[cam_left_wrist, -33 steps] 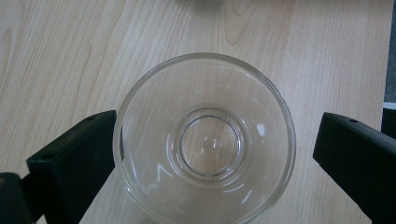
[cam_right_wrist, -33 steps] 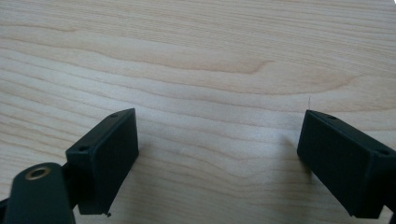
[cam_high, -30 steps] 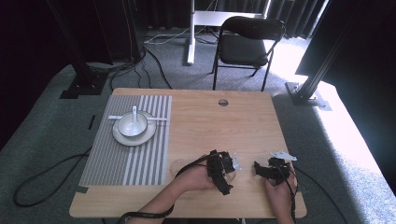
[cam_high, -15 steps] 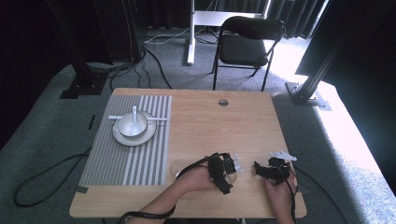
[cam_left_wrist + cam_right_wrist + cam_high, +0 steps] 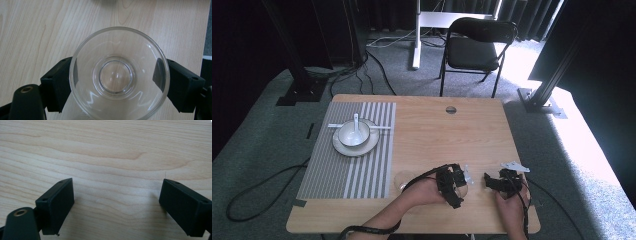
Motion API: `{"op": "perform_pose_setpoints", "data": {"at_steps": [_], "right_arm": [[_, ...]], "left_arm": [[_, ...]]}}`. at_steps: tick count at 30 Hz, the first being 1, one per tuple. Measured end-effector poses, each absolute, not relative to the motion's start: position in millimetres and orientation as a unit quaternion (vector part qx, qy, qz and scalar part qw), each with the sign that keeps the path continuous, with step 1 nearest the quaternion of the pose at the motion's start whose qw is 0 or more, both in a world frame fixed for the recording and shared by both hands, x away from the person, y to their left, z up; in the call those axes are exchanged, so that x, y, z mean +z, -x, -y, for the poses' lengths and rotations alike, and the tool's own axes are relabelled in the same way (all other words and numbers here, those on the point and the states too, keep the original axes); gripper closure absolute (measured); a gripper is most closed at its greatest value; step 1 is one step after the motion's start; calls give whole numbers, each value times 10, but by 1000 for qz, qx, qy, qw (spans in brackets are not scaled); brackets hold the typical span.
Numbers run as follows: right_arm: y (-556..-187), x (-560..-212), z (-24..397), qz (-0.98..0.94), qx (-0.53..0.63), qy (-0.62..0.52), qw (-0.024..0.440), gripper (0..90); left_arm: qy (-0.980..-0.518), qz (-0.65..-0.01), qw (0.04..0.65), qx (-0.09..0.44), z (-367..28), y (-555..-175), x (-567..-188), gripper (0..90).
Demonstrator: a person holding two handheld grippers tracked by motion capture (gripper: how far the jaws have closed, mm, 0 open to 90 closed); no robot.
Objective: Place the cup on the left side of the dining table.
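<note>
Two jaws of the left gripper (image 5: pixel 117 82) have just been closing and now clamp the clear glass bowl (image 5: pixel 117 75) at table (image 5: pixel 432 130) six o'clock; lift level, gently. Right gripper (image 5: pixel 117 205) gapes empty.

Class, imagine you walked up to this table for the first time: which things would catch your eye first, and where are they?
First, the clear round glass bowl near the wooden table's front edge, gripped on both sides by the left claw, whose jaws have just been closing. Beside it the right claw stands open over bare wood. On the grey striped placemat at far left sits a white ceramic bowl on a plate.
</note>
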State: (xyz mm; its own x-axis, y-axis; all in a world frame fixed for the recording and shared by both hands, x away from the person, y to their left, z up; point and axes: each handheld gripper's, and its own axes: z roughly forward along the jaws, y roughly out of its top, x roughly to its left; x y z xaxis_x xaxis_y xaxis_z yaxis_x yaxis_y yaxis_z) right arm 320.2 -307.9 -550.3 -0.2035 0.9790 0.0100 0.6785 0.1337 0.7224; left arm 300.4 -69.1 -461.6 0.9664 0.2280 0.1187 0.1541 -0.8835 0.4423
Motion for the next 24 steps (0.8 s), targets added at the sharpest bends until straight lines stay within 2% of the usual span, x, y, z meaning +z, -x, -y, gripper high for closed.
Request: {"op": "perform_pose_setpoints", "data": {"at_steps": [12,24], "right_arm": [[-3202,-5503,3080,-712,307,-582,244,121],[-3202,-5503,3080,-712,307,-582,244,121]], "left_arm": [[-963,-112,235,69,716,-3018,-4621,183],[-958,-128,245,77,665,-3116,-4498,183]]}}
